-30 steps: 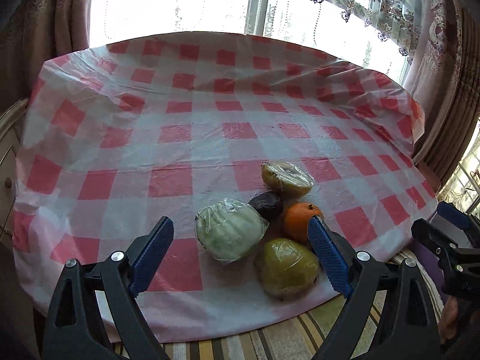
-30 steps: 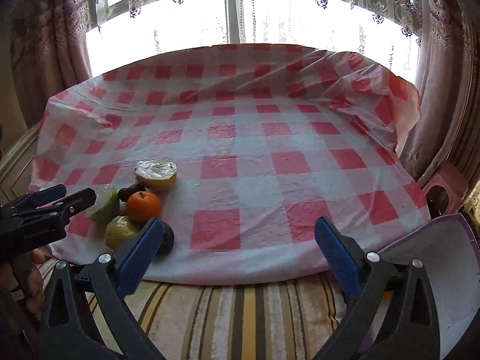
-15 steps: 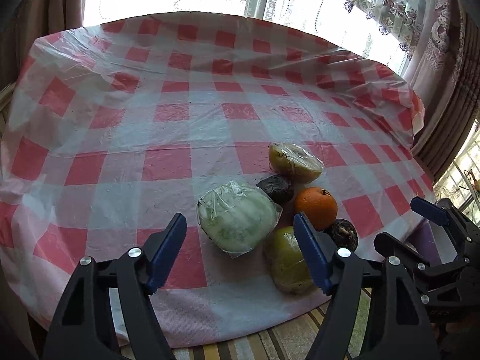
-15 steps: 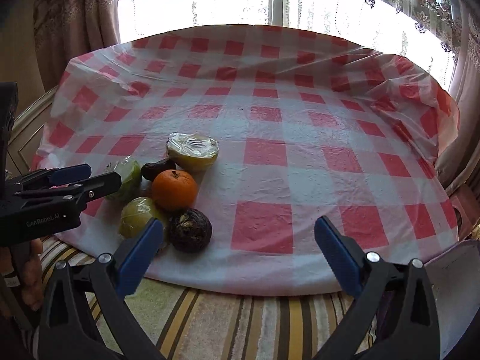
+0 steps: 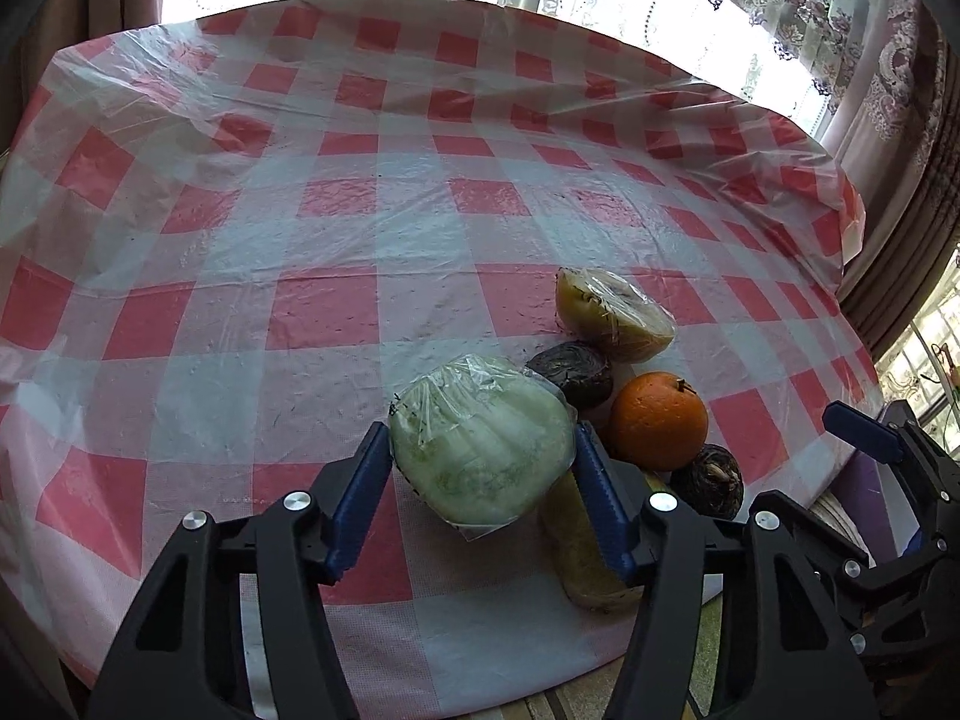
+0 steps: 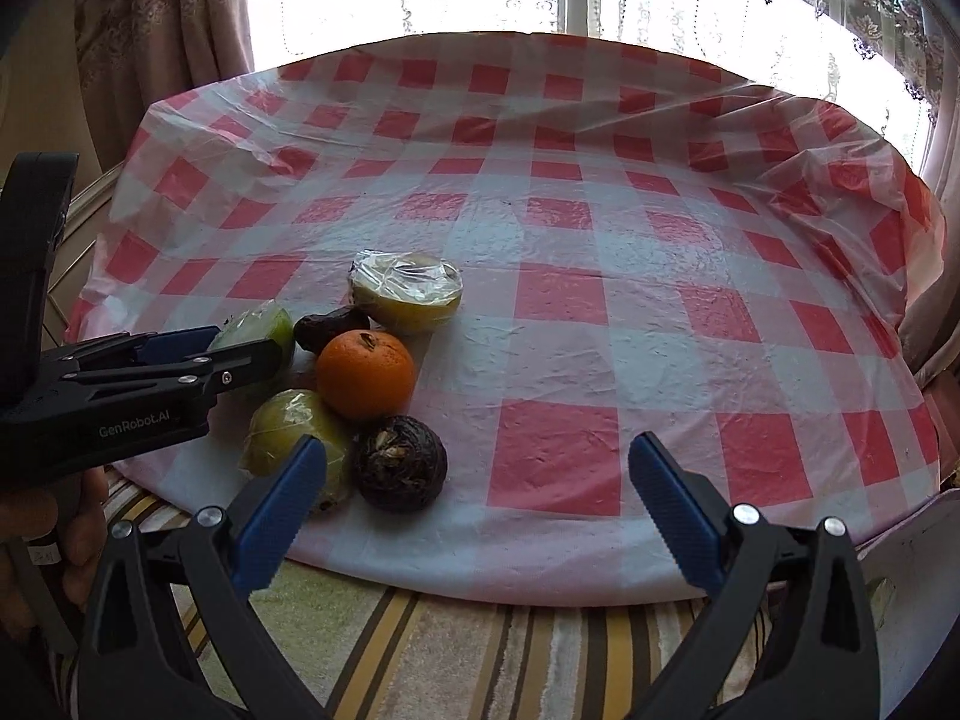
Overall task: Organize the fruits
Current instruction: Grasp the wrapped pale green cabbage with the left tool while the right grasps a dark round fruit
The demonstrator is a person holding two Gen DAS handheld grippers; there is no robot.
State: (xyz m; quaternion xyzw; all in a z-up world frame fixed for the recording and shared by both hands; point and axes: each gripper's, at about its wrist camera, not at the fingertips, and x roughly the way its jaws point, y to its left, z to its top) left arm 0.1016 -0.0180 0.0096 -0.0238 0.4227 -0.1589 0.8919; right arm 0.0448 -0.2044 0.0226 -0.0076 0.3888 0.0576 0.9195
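Observation:
Several fruits lie clustered near the front edge of the table. My left gripper (image 5: 480, 468) is shut on the pale green wrapped melon (image 5: 480, 441), its blue pads touching both sides; the melon also shows in the right wrist view (image 6: 258, 327). Around it are an orange (image 5: 657, 420), a dark round fruit (image 5: 573, 372), a wrapped yellow cut fruit (image 5: 612, 315), a wrapped yellow-green pear (image 5: 585, 552) and a dark wrinkled fruit (image 5: 708, 480). My right gripper (image 6: 477, 498) is open and empty, just right of the wrinkled fruit (image 6: 399, 462).
The table wears a red-and-white checked plastic cloth (image 6: 600, 240) with creased, raised edges. A striped rug (image 6: 420, 648) lies below the front edge. Curtains (image 6: 162, 18) and a bright window stand behind. The left gripper body (image 6: 120, 390) crosses the right wrist view's left side.
My left gripper moved forward and closed its pads onto the wrapped melon. My right gripper moved in closer to the fruit cluster and stayed open.

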